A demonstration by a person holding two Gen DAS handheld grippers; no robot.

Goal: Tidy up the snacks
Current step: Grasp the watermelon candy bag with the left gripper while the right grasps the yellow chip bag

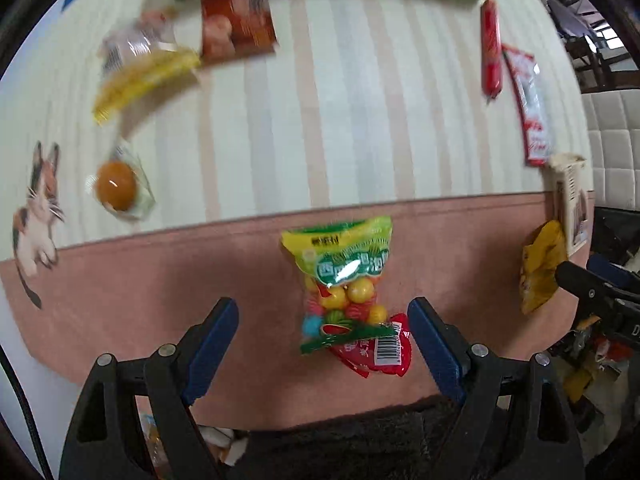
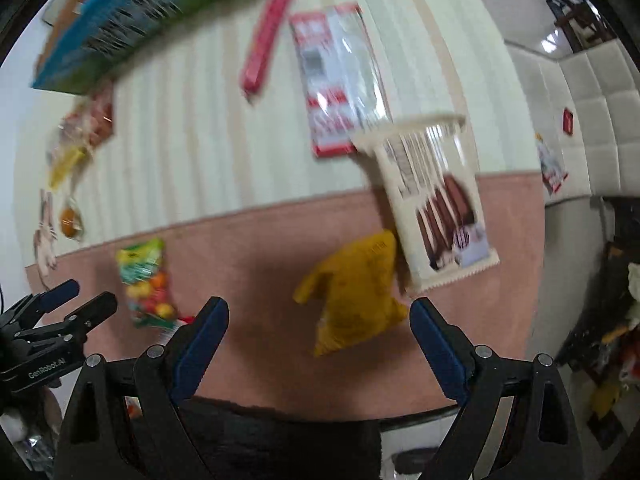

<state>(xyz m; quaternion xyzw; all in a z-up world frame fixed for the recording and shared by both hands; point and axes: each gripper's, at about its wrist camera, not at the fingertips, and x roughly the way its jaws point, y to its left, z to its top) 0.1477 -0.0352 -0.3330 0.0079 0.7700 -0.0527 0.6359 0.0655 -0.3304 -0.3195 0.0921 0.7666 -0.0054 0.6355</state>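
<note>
Evidently I held my left tool point(image 1: 322, 320) wide open and empty over the gumball bag point(image 1: 344, 280) on the pink mat point(image 1: 160, 272), my right tool point(image 2: 320, 320) likewise over the yellow packet point(image 2: 356, 296), ready to grab both.

My fingers point(image 1: 214, 344) carry dark blue pads on black frames. Under me the cloth point(image 1: 360, 120) has cream and pale beige stripes, with a dusty pink border point(image 1: 160, 272). The candy bag point(image 1: 344, 280) is green and yellow on top, with yellow, red and blue balls inside. A red packet point(image 1: 384, 356) with a white barcode label lies under it. The sausage stick point(image 1: 491, 50) is red, the crumpled bag point(image 2: 356, 300) is mustard yellow, and the box point(image 2: 160, 12) is blue and green.
</note>
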